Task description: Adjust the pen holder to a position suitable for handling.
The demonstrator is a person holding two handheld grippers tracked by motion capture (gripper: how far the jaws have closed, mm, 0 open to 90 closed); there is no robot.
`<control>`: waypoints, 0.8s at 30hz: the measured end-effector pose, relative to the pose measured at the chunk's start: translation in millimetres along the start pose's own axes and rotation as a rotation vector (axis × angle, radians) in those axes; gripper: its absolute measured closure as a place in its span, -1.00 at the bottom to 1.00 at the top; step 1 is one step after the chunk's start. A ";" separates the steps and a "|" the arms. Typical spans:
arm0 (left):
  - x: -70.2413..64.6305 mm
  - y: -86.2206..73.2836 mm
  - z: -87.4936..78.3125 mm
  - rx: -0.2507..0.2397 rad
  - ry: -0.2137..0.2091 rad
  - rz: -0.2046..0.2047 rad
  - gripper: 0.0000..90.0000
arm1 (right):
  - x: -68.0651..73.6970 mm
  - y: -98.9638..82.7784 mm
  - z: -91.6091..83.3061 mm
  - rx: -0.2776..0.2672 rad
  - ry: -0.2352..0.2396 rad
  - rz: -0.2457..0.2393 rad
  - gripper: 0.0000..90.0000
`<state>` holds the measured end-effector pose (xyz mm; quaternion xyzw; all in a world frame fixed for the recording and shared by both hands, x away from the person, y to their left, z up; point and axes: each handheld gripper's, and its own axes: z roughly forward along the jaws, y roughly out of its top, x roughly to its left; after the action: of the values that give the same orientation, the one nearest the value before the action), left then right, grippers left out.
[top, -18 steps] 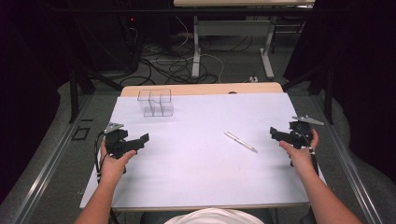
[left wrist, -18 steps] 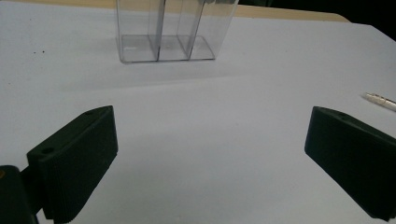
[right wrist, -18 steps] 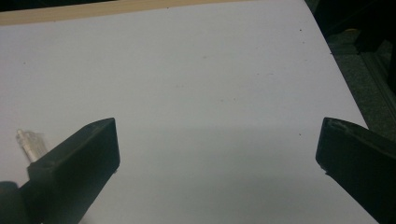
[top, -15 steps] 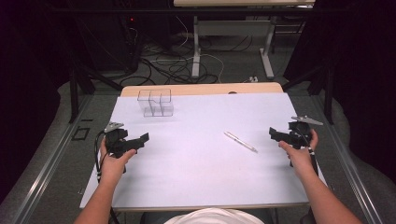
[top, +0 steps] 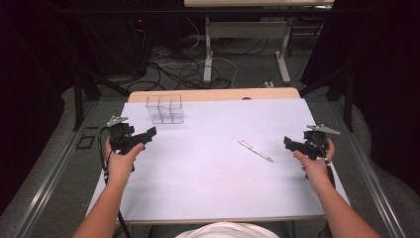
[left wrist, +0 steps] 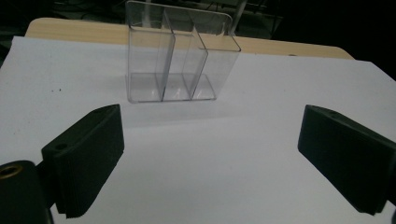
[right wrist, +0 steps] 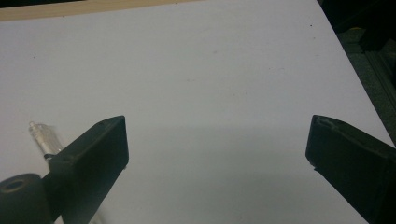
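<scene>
Nothing moved much since earlier frame: both my grippers hold same spots. Left gripper (top: 148, 133) at left table edge, jaws spread wide, empty; clear divided organizer (left wrist: 175, 60) stands ahead of it, apart. Right gripper (top: 288, 144) at right edge, jaws wide, empty; pen (top: 255, 150) lies just left of it on white sheet (top: 208, 173), untouched.

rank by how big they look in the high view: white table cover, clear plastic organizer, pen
1. White sheet covering the table, by far the largest.
2. Clear plastic divided organizer.
3. Slim silver-white pen, about as long as the organizer is wide but much thinner; it also lies nearer the camera.
</scene>
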<state>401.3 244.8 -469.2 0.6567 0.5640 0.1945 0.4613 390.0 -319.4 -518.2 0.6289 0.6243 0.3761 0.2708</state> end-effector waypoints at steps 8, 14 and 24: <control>-7.4 29.8 3.4 -0.015 0.013 0.019 -0.75 | 1.2 -0.4 0.3 0.005 0.007 0.011 -0.87; -10.3 52.6 9.4 -0.018 0.047 0.053 -0.64 | -0.4 0.2 -1.1 0.006 0.017 0.007 -0.86; -1.8 79.1 26.3 -0.002 0.080 0.023 -0.53 | -3.5 -1.2 -3.6 0.009 0.015 0.042 -0.78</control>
<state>465.6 237.8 -416.6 0.6545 0.5741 0.2265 0.4368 386.6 -323.2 -517.5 0.6404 0.6145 0.3835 0.2554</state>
